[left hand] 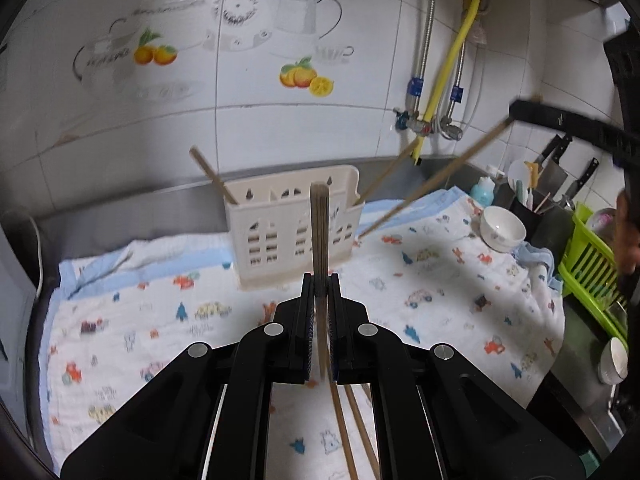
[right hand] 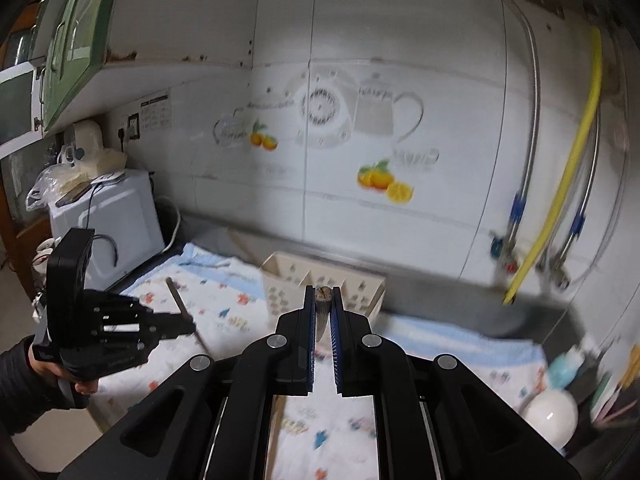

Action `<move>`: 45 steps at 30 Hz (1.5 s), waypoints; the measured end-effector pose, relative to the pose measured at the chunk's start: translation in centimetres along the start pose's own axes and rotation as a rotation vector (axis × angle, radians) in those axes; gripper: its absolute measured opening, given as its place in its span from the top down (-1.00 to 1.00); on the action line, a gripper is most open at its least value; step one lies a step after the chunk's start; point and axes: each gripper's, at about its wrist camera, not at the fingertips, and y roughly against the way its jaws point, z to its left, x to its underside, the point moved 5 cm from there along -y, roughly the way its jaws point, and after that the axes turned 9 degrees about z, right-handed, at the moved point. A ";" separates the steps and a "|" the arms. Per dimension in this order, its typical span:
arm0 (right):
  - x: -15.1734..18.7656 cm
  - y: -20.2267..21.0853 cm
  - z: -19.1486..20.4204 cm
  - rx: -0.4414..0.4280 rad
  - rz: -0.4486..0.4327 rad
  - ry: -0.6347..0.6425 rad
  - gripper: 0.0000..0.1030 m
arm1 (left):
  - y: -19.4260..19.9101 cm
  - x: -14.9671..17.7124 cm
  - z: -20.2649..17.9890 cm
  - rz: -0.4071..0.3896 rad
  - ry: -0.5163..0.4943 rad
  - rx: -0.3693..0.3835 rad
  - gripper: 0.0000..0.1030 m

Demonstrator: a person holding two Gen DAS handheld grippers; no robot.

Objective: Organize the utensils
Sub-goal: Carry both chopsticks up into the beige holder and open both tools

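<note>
A cream plastic utensil holder (left hand: 294,232) stands on a patterned cloth (left hand: 160,320) by the wall; it also shows in the right wrist view (right hand: 360,286). One chopstick (left hand: 212,176) leans in its left slot, another (left hand: 386,176) at its right end. My left gripper (left hand: 321,284) is shut on a bundle of wooden chopsticks (left hand: 320,232), held upright in front of the holder. My right gripper (right hand: 322,300) is shut on a chopstick (right hand: 322,312); in the left wrist view it (left hand: 516,110) holds that chopstick (left hand: 432,184) slanting down toward the cloth right of the holder.
A white bowl (left hand: 502,228), a blue bottle (left hand: 482,192), knives (left hand: 556,168) and a green dish rack (left hand: 592,264) stand at the right. A white microwave (right hand: 116,224) stands at the left. Pipes and a yellow hose (left hand: 452,60) run down the tiled wall.
</note>
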 end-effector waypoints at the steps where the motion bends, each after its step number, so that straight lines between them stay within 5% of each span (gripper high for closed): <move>1: -0.6 0.2 -0.3 0.005 -0.006 0.003 0.87 | 0.1 -0.5 0.0 -0.006 -0.008 -0.004 0.91; 10: -4.6 -2.1 -2.3 0.056 0.009 0.006 0.87 | 2.3 -7.1 0.0 -0.123 -0.040 -0.027 0.91; 24: -4.6 -9.7 -4.1 0.043 0.113 -0.020 0.87 | 1.4 -17.6 1.7 -0.286 -0.033 -0.162 0.91; 35: -3.4 -11.7 -4.9 0.040 0.143 -0.036 0.86 | -4.7 -16.9 4.3 -0.170 0.032 -0.158 0.90; 45: -3.1 -8.2 -4.3 0.048 0.075 -0.036 0.81 | -1.1 -15.9 3.1 -0.219 -0.003 -0.187 0.85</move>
